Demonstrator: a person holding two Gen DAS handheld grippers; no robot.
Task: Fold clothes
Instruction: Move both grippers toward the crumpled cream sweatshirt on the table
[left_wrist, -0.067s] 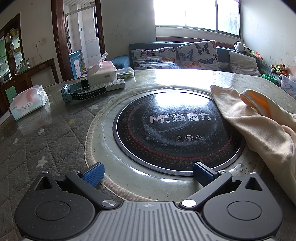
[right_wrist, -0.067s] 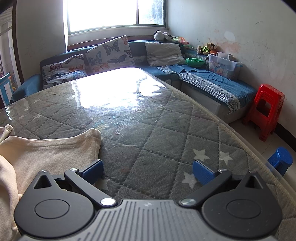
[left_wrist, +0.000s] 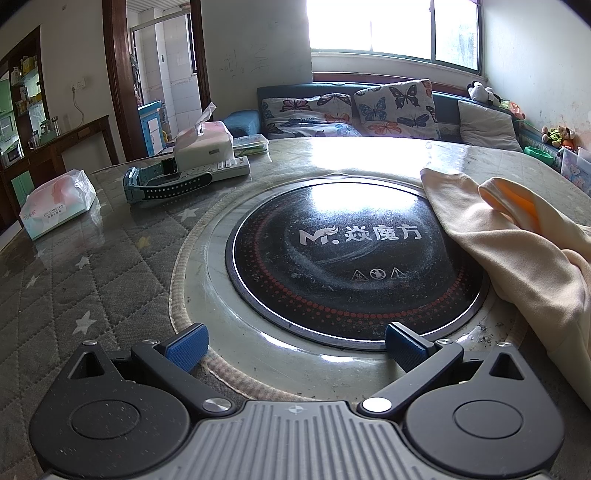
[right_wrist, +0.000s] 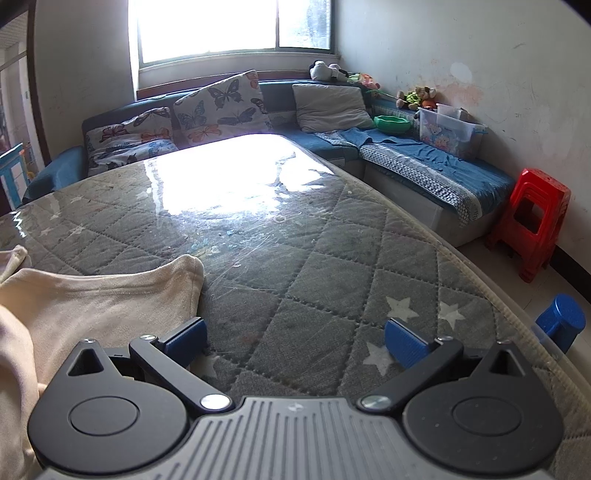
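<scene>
Both the left gripper (left_wrist: 294, 348) and right gripper (right_wrist: 294, 344) gape empty; the cloth (left_wrist: 517, 258) lies right of the hob (left_wrist: 351, 258), possibly overlapping its rim.

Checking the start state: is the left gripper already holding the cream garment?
No, the left gripper is open and empty; the cream garment lies apart.

A round cooktop (left_wrist: 351, 266) is set into the middle of the table (left_wrist: 92, 280). A garment (left_wrist: 517, 258) is draped over the cooktop's right edge and spread on toward the right, where its corner (right_wrist: 110, 295) is laid on the tabletop. To the left of the cooktop a tissue pack (left_wrist: 55, 208) is placed; behind it, a remote control (left_wrist: 218, 171) and a watch (left_wrist: 162, 182) are laid side by side, with a tissue box (left_wrist: 203, 144) set on the remote. A sofa (right_wrist: 406, 162) is ranged behind the table, and a stool (right_wrist: 532, 229) is stood at the right.
</scene>
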